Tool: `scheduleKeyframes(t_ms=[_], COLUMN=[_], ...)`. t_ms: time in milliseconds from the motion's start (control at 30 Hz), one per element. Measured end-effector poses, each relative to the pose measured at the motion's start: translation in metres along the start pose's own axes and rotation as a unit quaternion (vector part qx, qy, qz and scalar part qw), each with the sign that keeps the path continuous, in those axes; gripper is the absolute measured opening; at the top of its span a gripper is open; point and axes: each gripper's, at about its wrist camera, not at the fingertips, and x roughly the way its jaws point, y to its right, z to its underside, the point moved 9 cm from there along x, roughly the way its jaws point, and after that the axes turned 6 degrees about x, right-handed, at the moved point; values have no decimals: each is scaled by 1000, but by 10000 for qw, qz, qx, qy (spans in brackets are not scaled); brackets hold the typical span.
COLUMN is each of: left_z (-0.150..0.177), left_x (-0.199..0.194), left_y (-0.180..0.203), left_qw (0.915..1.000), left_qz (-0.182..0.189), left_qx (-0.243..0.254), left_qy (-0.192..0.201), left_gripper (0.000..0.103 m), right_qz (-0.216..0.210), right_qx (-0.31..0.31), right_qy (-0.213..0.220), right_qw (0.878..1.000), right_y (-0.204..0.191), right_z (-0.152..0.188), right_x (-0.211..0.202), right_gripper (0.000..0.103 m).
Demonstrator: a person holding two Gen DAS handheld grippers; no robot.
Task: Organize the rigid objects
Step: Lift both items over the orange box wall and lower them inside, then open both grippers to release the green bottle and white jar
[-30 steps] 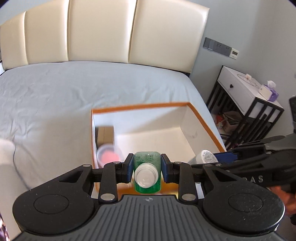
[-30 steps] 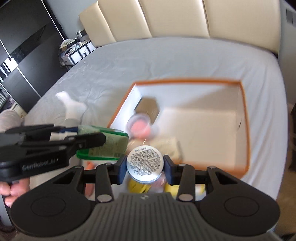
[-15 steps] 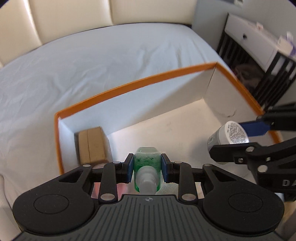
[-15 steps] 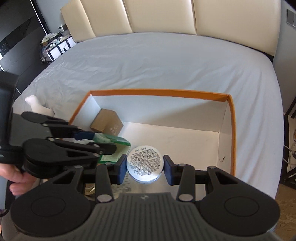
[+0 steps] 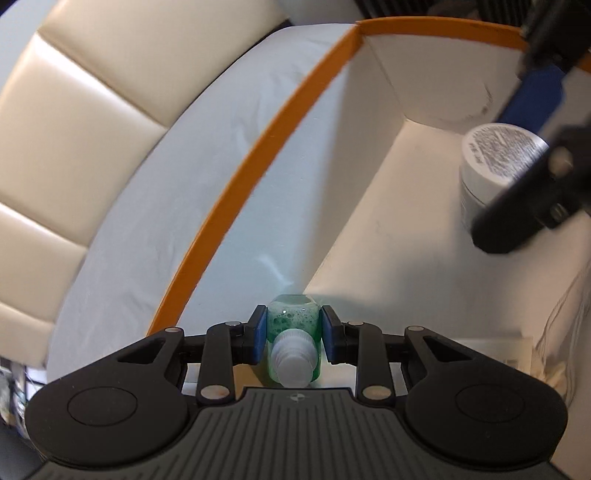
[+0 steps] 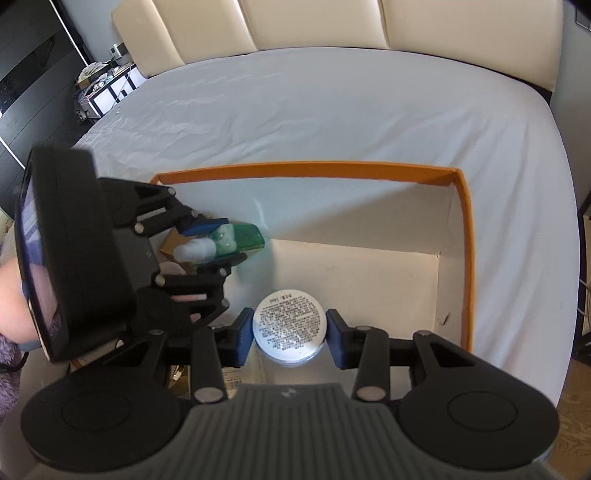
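My left gripper (image 5: 293,334) is shut on a green bottle (image 5: 293,325) with a white cap, held low inside the orange-rimmed white box (image 5: 258,147), near its far wall. From the right wrist view the same green bottle (image 6: 240,238) lies sideways in the left gripper (image 6: 218,243), which is rolled onto its side at the box's left end. My right gripper (image 6: 290,334) is shut on a round white jar (image 6: 290,321) with a printed label, held over the box floor. That white jar (image 5: 495,162) also shows at the right of the left wrist view.
The orange-rimmed box (image 6: 463,236) sits on a pale grey bed (image 6: 332,110) with a cream padded headboard (image 6: 332,22). A brown carton (image 6: 173,245) stands in the box's left corner behind the left gripper. A nightstand (image 6: 107,88) is at the far left.
Both grippers have come down into the box with their loads. The left gripper has rolled onto its side, so the bottle now lies sideways close to the far wall.
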Motion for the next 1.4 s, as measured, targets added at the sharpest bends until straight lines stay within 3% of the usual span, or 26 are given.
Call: scheduleKeyframes(t_ms=[233,467,533,600,700,800,900,1167,1400], left_z=[6,17,21,26,41,60,74,88,96], left_x=[-13,-19,-27,-41,-64,-70,-82,-96,-78], left_y=[10,-3,-11,-21,-43,-60,-68,-79,-76], left_qw=[9933,9805,9783,9708,9534,9344,9149,9087,8944], left_qz=[1016,1447,1372,1369,1138,806,814,97,253], left_qx=[-522,-1321,-1555,-1964,-2777,-3468,-3952,-4143,-4422], left_qy=[-180,-130,-21,174,316,13,137,509,627], left_gripper=[52,54,54,54,54,52,48,48,48], right_qz=[30,51,23,10,22,3,79,176,215], right_qx=[78,167,210,228,224,318,255,-9,166], right_qy=[-126,-159,-213,-239,-264,-392,-513,-1004,-1255], right_qw=[9999,9997,9995,9995,9994,9987,9983,9948,9917], right_y=[-4,-6,-1,0,-3,-8,-18,-49,-62], right_z=[1,3,5,4,2,2,1,2,2], right_x=[6,12,13,14,15,21,30,59,86], right_gripper=[41,41,41,41,41,41,41,41,41])
